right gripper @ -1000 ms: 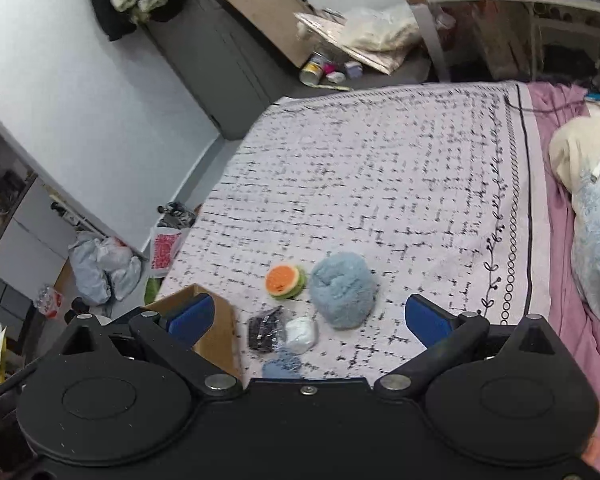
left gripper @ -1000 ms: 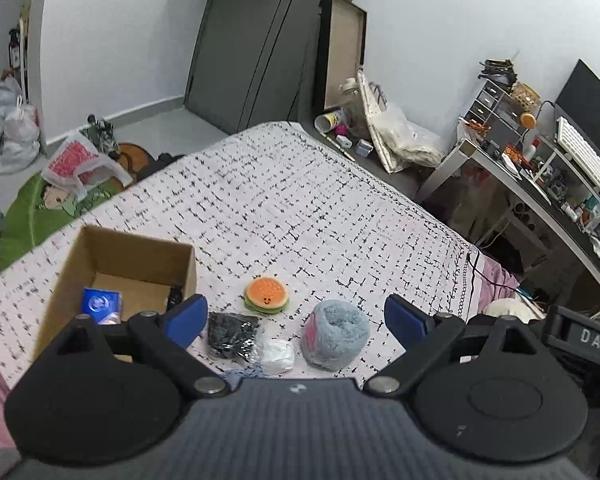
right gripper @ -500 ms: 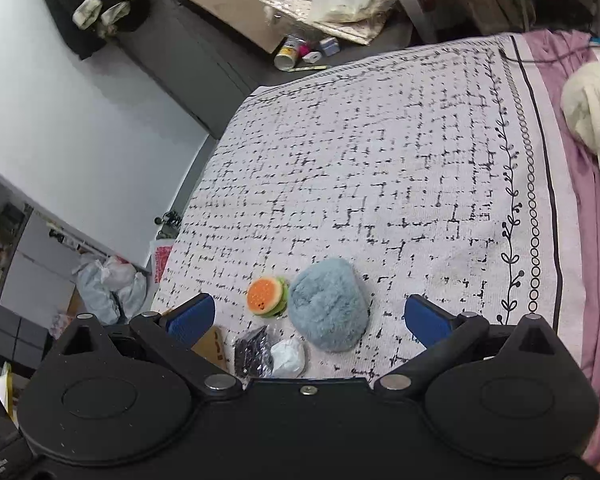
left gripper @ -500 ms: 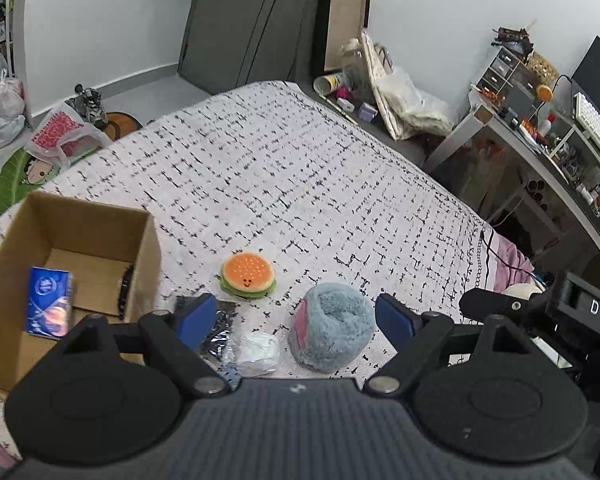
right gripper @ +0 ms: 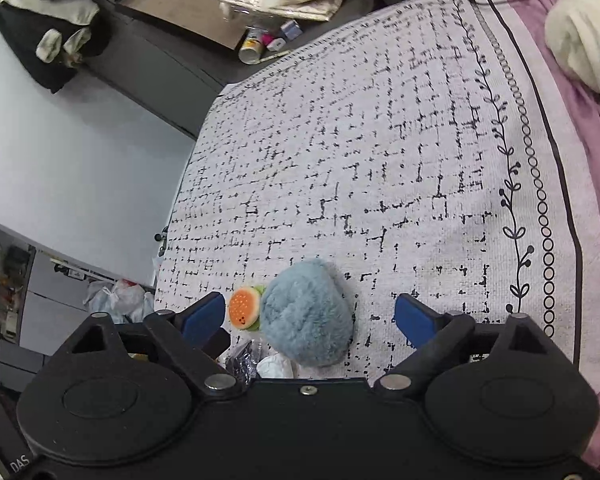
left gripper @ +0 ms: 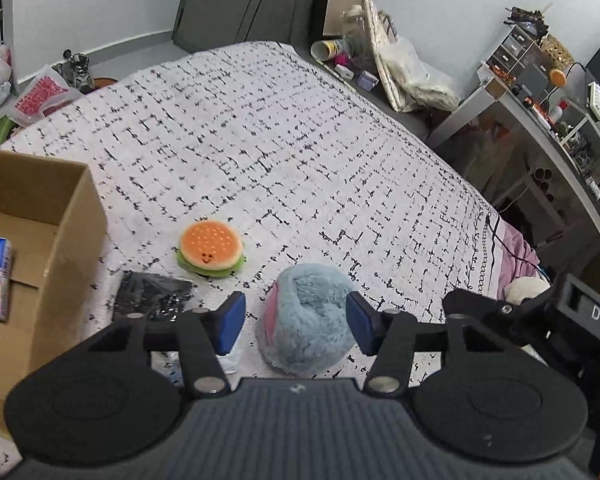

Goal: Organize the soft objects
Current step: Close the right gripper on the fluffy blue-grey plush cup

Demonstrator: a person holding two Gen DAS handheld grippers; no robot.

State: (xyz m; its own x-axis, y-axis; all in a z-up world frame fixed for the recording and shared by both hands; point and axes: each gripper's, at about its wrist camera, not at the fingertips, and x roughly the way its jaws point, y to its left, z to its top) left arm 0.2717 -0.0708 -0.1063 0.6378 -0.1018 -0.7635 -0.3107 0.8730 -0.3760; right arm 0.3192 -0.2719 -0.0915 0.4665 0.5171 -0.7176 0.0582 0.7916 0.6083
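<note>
The blue plush [left gripper: 310,316] lies on the bed [left gripper: 284,160] beside the burger toy [left gripper: 211,248]. The left gripper [left gripper: 296,322] is closing, fingers either side of it, not yet pressing. The right gripper [right gripper: 310,320], fingers wide apart, is closing too.

Left gripper [left gripper: 296,322] pitched down over the blue fluffy plush [left gripper: 306,316], jaws closing with the plush between the blue pads, right pad at its fur, right gripper [right gripper: 310,318] tilted down over the same plush, jaws wide, closing, pads clear
</note>
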